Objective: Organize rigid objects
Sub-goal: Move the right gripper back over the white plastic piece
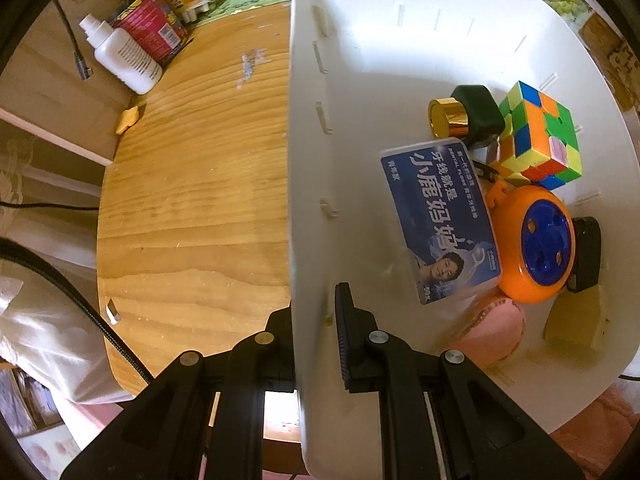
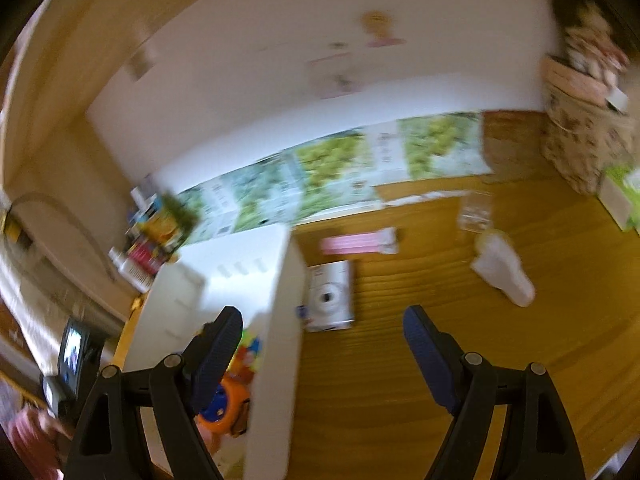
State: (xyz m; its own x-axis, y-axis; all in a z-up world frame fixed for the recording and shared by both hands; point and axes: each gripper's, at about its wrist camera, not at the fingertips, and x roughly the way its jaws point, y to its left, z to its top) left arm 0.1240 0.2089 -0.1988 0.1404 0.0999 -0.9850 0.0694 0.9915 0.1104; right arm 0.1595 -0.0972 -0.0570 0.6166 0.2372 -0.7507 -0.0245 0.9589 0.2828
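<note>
My left gripper (image 1: 314, 314) points down and is shut on the side wall of a white bin (image 1: 304, 168), one finger inside and one outside. Inside the bin lie a blue floss box (image 1: 440, 220), a colour cube (image 1: 540, 136), an orange and blue round toy (image 1: 536, 240), a dark green bottle with a gold cap (image 1: 468, 118), a pink macaron (image 1: 496, 328) and a yellow wedge (image 1: 580, 320). My right gripper (image 2: 320, 344) hangs open and empty above the bin's wall (image 2: 280, 320). The right wrist view is blurred. A white camera (image 2: 330, 300), a pink flat item (image 2: 356, 242) and a white bottle (image 2: 504, 272) lie on the wooden table (image 2: 400, 380).
At the table's far corner stand a white spray bottle (image 1: 120, 56) and a red carton (image 1: 150, 26). A small yellow piece (image 1: 127, 119) sits at the table edge. A clear cup (image 2: 476, 210) and a patterned bag (image 2: 584, 140) stand far right.
</note>
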